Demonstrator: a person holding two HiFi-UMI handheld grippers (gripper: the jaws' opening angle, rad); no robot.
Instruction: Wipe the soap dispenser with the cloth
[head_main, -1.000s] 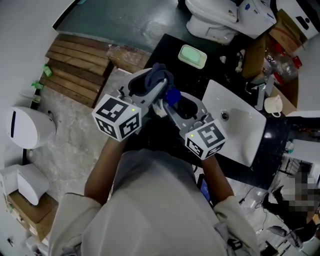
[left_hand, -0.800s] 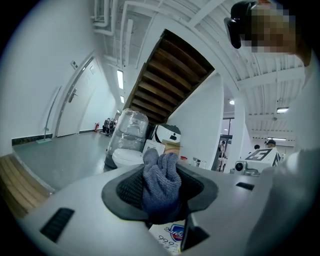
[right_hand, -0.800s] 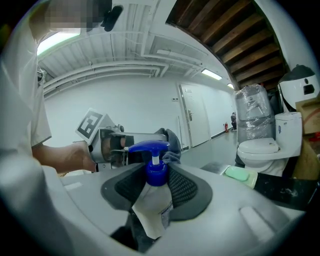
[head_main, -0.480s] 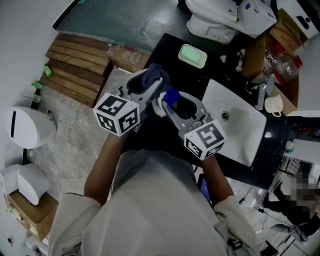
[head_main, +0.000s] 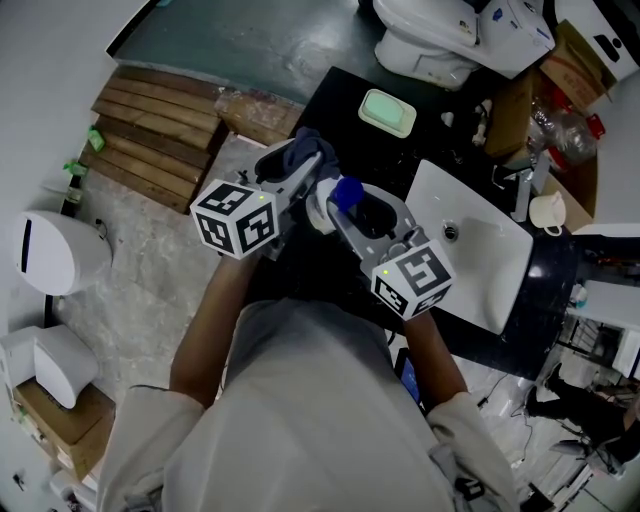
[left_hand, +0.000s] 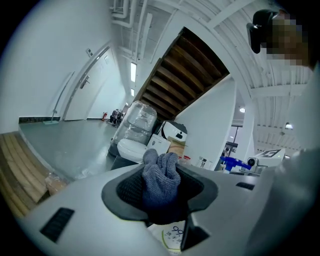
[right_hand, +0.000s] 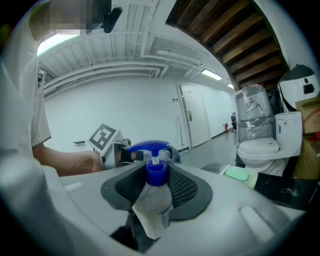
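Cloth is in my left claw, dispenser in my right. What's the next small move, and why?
Probably ease the left claw across so the cloth presses on the soap dispenser body, then stroke down. The right claw grips the bottle just under its blue pump, and the head view shows the cloth beside the pump, seemingly off the body.

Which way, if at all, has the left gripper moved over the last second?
Yes, slightly: the left gripper has shifted up the head view, toward the wooden pallet.
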